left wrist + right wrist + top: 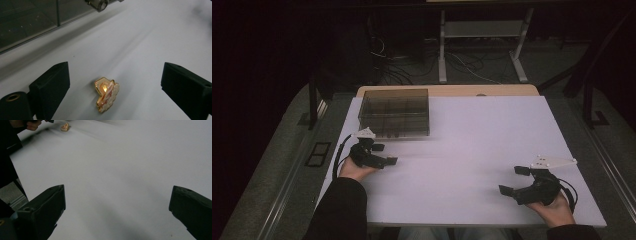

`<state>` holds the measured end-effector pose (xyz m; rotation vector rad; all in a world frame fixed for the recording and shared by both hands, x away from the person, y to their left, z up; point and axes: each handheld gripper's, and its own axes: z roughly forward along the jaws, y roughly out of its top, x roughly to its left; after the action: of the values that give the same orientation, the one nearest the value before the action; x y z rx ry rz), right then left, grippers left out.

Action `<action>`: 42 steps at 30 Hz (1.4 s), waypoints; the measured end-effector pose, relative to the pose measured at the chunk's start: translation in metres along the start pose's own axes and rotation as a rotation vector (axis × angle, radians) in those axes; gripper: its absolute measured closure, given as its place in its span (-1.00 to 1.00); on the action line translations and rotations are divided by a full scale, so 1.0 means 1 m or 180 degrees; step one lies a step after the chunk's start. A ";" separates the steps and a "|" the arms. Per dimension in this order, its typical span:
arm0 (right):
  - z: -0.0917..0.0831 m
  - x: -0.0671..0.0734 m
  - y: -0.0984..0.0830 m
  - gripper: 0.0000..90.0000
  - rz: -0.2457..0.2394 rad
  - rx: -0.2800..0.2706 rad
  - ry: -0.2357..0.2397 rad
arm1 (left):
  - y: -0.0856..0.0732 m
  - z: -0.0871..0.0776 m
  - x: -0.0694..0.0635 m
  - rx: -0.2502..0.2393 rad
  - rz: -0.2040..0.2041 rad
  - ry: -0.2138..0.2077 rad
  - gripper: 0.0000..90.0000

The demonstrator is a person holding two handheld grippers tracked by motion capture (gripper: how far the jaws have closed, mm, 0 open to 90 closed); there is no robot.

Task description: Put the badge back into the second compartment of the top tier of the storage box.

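The table top [472,150] is plain white, with a light wood edge at the far side. The box [394,112] is of smoky, dark transparent plastic. The small pin [107,93] has a gold outline, with cream-white and orange-pink parts. Both grippers, the left [384,154] and the right [513,180], are black, each with a light grey plate on top. The sleeve [339,210] is black.

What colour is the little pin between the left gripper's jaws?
Gold-edged, with cream and orange enamel; the pin shows best in the left gripper view.
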<state>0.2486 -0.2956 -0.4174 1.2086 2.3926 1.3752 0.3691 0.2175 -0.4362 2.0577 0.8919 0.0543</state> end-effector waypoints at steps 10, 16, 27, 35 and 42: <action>0.000 0.000 0.000 -1.00 -0.0005 0.0002 0.0013 | -0.003 0.002 0.006 -0.0025 -0.0055 -0.0072 -0.65; -0.001 0.000 0.000 -1.00 0.0028 0.0003 0.0037 | -0.004 0.004 0.008 0.0017 -0.0042 -0.0091 -0.44; -0.001 -0.001 0.000 -1.00 0.0044 0.0001 0.0075 | -0.008 0.008 0.014 0.0130 -0.0153 -0.0216 -0.03; -0.001 -0.001 0.000 -1.00 0.0058 -0.0010 0.0094 | -0.009 0.010 0.017 0.0120 -0.0151 -0.0293 0.34; 0.000 -0.001 -0.001 -1.00 0.0047 0.0012 0.0100 | -0.009 0.011 0.016 0.0149 -0.0149 -0.0319 0.60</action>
<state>0.2486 -0.2963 -0.4178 1.2169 2.4132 1.4049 0.3792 0.2228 -0.4540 2.0625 0.8864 -0.0950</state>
